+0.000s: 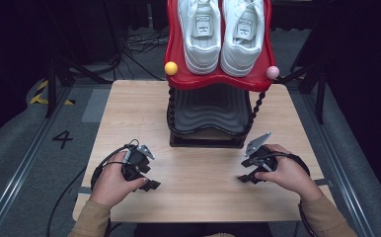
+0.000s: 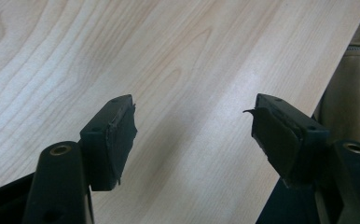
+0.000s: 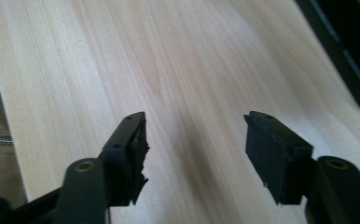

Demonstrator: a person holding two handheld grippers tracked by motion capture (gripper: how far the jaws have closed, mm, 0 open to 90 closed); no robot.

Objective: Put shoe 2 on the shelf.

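Observation:
Two white sneakers (image 1: 220, 32) stand side by side, heels toward me, on the red top tray (image 1: 178, 74) of a small rack at the table's far middle. My left gripper (image 1: 149, 181) rests low over the wooden table (image 1: 203, 192) near the front left, held in a hand, pointing right. In the left gripper view the left gripper (image 2: 192, 130) is open over bare wood. My right gripper (image 1: 245, 177) sits at the front right, pointing left. Its jaws also stand apart in the right gripper view, the right gripper (image 3: 194, 140) holding nothing.
The rack has a black ribbed lower shelf (image 1: 208, 111), twisted black posts, a yellow knob (image 1: 171, 68) and a pink knob (image 1: 272, 72). Its black base edge (image 3: 341, 51) shows in the right gripper view. Cables trail off the table's front left. Dark stands flank the table.

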